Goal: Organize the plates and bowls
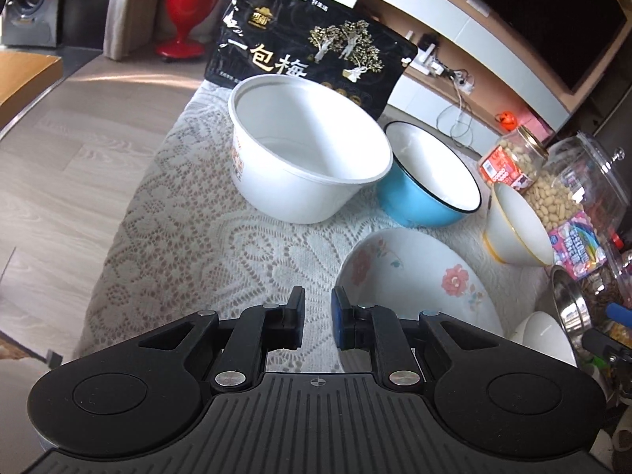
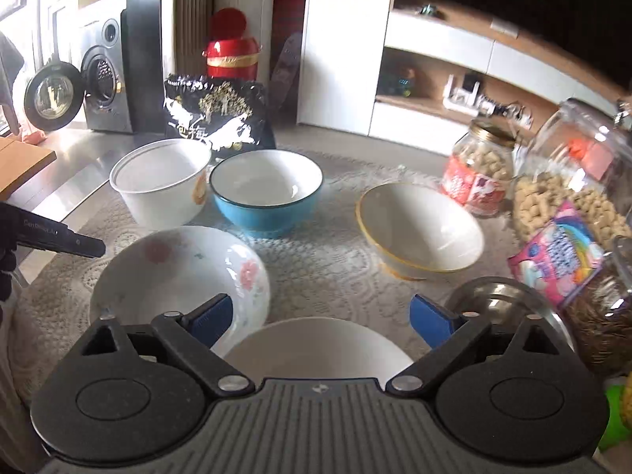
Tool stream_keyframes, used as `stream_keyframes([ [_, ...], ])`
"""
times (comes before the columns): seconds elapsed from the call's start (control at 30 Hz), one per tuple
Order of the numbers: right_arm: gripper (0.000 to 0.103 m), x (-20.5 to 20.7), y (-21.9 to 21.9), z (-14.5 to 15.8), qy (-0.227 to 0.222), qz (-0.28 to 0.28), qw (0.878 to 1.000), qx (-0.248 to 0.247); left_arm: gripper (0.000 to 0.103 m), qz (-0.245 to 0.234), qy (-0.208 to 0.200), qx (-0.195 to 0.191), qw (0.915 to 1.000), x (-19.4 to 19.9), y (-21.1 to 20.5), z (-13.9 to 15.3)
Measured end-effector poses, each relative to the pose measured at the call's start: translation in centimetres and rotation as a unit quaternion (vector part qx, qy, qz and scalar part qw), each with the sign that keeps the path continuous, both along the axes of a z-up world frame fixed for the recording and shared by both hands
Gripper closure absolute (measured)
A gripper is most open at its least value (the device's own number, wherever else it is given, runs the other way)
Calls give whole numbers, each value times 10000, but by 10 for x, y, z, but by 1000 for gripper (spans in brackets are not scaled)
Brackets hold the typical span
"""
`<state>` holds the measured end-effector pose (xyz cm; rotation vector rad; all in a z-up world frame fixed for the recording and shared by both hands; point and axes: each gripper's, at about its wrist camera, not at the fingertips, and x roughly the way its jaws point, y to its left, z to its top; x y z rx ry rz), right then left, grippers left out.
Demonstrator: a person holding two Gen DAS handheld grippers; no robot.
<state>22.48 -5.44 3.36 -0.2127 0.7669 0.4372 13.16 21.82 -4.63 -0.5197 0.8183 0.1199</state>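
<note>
On the lace cloth (image 1: 189, 237) stand a white plastic tub (image 1: 308, 158) (image 2: 162, 181), a blue enamel bowl (image 1: 426, 197) (image 2: 264, 217), a tilted yellow-rimmed bowl (image 1: 517, 229) (image 2: 418, 229) and a floral bowl (image 1: 414, 288) (image 2: 177, 276). My left gripper (image 1: 319, 316) hovers over the cloth just left of the floral bowl, shut with nothing in it. My right gripper (image 2: 322, 318) is open. A plain white bowl (image 2: 316, 347) (image 1: 541, 335) lies below, between its blue pads (image 2: 213, 316); no pad visibly presses on it. A steel bowl (image 2: 489, 296) (image 1: 568, 304) sits to its right.
A black snack bag (image 1: 308, 47) (image 2: 221, 118) stands behind the tub. Peanut jars (image 1: 513, 158) (image 2: 478, 173) and a large glass jar (image 1: 572, 181) (image 2: 572, 181) crowd the right side. Wood floor (image 1: 59, 177) lies beyond the table's left edge. A black tool part (image 2: 67, 241) pokes in left.
</note>
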Motion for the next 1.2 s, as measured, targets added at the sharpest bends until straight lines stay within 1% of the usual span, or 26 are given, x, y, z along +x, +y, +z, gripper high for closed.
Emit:
stream_keyframes([
  [0.03, 38, 17, 17, -5, 390, 73, 9992, 42, 87, 31, -71, -114, 9999, 0, 0, -1],
  [0.07, 40, 31, 30, -12, 758, 157, 9969, 110, 87, 14, -64, -158, 9999, 0, -2, -3],
  [0.1, 43, 44, 41, -18, 1036, 199, 9943, 131, 87, -39, -6, -163, 9999, 2, -4, -5],
  [0.13, 43, 56, 52, -24, 1179, 195, 9928, 73, 87, -87, 64, -149, 9998, 3, -6, -7],
  [0.2, 43, 67, 68, -36, 1253, 158, 9919, -157, 87, -97, 185, -140, 9997, 3, -8, -13],
  [0.27, 43, 73, 75, -47, 1422, 155, 9893, -275, 84, -89, 268, -217, 9994, 3, -8, -19],
  [0.37, 43, 81, 79, -61, 1770, 84, 9840, -208, 84, -274, 465, -315, 9980, 10, -13, -29],
  [0.47, 44, 84, 85, -71, 2021, 63, 9793, -128, 84, -603, 702, -612, 9938, 18, -20, -44],
  [0.5, 44, 82, 86, -73, 2100, 74, 9776, -108, 82, -632, 623, -606, 9942, 18, -22, -44],
  [0.53, 44, 79, 88, -73, 2055, 16, 9785, -157, 79, -679, 620, -601, 9939, 18, -23, -43],
  [0.6, 44, 74, 93, -73, 2007, -16, 9794, -224, 78, -677, 731, -711, 9925, 18, -19, -42],
  [0.63, 44, 72, 95, -72, 2083, 3, 9780, -137, 75, -629, 791, -751, 9920, 18, -15, -41],
  [0.67, 44, 70, 96, -72, 2176, 62, 9760, -21, 71, -587, 822, -751, 9921, 17, -10, -39],
  [0.7, 44, 69, 97, -72, 2325, 171, 9723, 157, 69, -528, 835, -704, 9926, 15, -5, -37],
  [0.77, 45, 66, 103, -72, 2562, 391, 9647, 473, 69, -244, 837, -567, 9946, 11, 10, -35],
  [0.83, 45, 60, 111, -72, 2570, 573, 9631, 553, 68, 102, 895, -700, 9935, 7, 26, -35],
  [0.87, 44, 57, 114, -72, 2493, 603, 9653, 498, 68, 149, 930, -742, 9928, 6, 28, -35],
  [0.9, 44, 54, 117, -71, 2416, 611, 9675, 439, 68, 123, 966, -737, 9925, 6, 28, -35],
  [0.97, 44, 50, 117, -71, 2341, 638, 9692, 424, 68, 1, 1059, -601, 9926, 5, 23, -33],
  [1.03, 44, 48, 114, -70, 2392, 713, 9669, 528, 68, -48, 1113, -549, 9923, 3, 24, -32],
  [1.1, 44, 46, 108, -67, 2343, 752, 9671, 647, 69, -8, 1042, -502, 9933, -1, 28, -27],
  [1.13, 44, 43, 103, -60, 2145, 766, 9711, 708, 69, 10, 954, -398, 9946, -2, 29, -21],
  [1.17, 44, 40, 99, -51, 1877, 760, 9766, 725, 69, 59, 855, -199, 9961, -5, 29, -12],
  [1.2, 44, 34, 91, -37, 1409, 721, 9848, 712, 69, 151, 723, 81, 9972, -9, 28, -1],
])
